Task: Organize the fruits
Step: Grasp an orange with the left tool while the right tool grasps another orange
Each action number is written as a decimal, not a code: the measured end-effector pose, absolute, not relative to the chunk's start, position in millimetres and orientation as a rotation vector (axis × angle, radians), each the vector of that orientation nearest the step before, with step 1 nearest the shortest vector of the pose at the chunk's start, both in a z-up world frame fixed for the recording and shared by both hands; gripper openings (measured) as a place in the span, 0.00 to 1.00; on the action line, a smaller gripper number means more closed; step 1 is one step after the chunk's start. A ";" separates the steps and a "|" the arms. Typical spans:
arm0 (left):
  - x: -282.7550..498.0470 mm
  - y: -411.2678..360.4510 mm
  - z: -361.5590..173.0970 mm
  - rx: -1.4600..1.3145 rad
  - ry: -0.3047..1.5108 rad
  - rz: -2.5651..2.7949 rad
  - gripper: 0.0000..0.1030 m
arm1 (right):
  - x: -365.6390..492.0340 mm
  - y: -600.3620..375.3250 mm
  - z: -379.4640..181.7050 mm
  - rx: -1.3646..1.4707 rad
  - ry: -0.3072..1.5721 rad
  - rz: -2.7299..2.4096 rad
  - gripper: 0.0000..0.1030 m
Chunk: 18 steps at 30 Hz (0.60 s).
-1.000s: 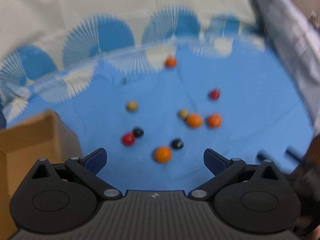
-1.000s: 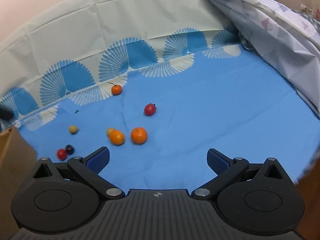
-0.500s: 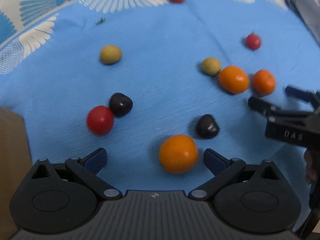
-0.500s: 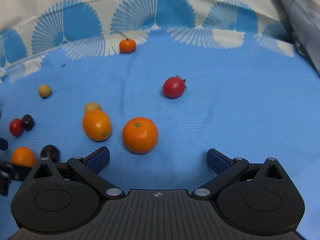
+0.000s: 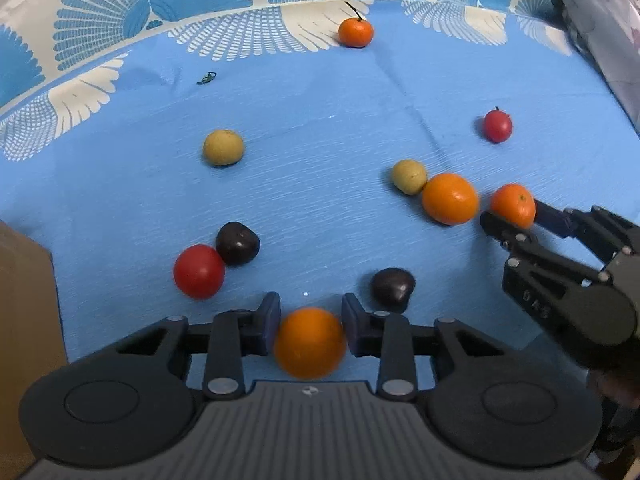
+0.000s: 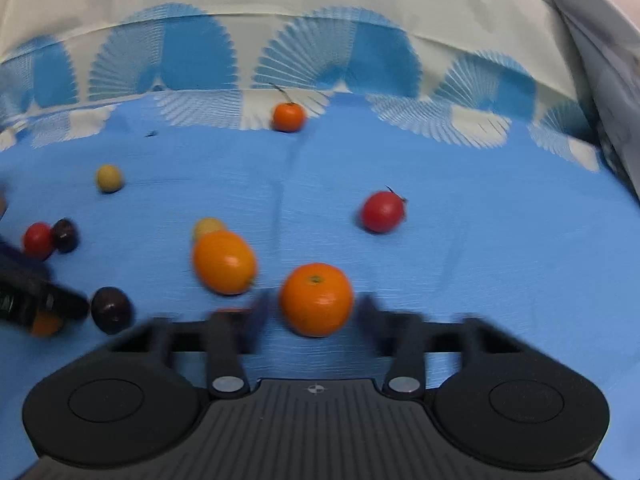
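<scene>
I have both claws closing at once, each on its own orange, to clear two per trip. The left claw (image 5: 309,322) pinches the near orange (image 5: 309,342); the right claw (image 6: 310,312) brackets a mandarin (image 6: 316,299), contact blurred. Remaining fruit lies scattered on the blue cloth (image 5: 320,128).

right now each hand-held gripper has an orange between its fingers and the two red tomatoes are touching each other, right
Not quite. The tomatoes are far apart: one red tomato touches a dark plum, the other tomato sits alone, as the left wrist view shows. Each hand-held gripper does have an orange between its closing fingers.
</scene>
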<state>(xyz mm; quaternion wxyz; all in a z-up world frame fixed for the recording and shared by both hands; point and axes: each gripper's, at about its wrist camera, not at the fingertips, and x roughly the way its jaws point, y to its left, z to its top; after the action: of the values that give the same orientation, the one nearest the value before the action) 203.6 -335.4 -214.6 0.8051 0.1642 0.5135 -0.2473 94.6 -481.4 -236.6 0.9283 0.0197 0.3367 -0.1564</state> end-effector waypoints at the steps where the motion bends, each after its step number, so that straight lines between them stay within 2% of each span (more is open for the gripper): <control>1: 201.8 -334.2 -211.7 0.348 1.097 -0.529 0.35 | 92.2 -481.3 -233.3 0.055 0.687 -0.326 0.38; 5: 190.5 -324.4 -195.8 0.349 1.072 -0.534 0.31 | 77.3 -481.5 -216.8 0.103 0.654 -0.357 0.38; 6: 187.3 -321.1 -191.3 0.342 1.073 -0.534 0.22 | 72.4 -481.0 -211.9 0.113 0.645 -0.363 0.38; 16: 154.6 -285.3 -158.8 0.290 1.065 -0.523 0.19 | 26.9 -452.8 -180.8 0.142 0.619 -0.376 0.39; 18: 154.0 -279.0 -161.0 0.274 1.069 -0.525 0.14 | 22.2 -450.3 -182.6 0.160 0.629 -0.386 0.39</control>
<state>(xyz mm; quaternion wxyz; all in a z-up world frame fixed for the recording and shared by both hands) 154.0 -279.0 -161.0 0.8190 0.1287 0.5018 -0.2466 22.2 -450.3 -182.6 0.9296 0.0782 0.3071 -0.1882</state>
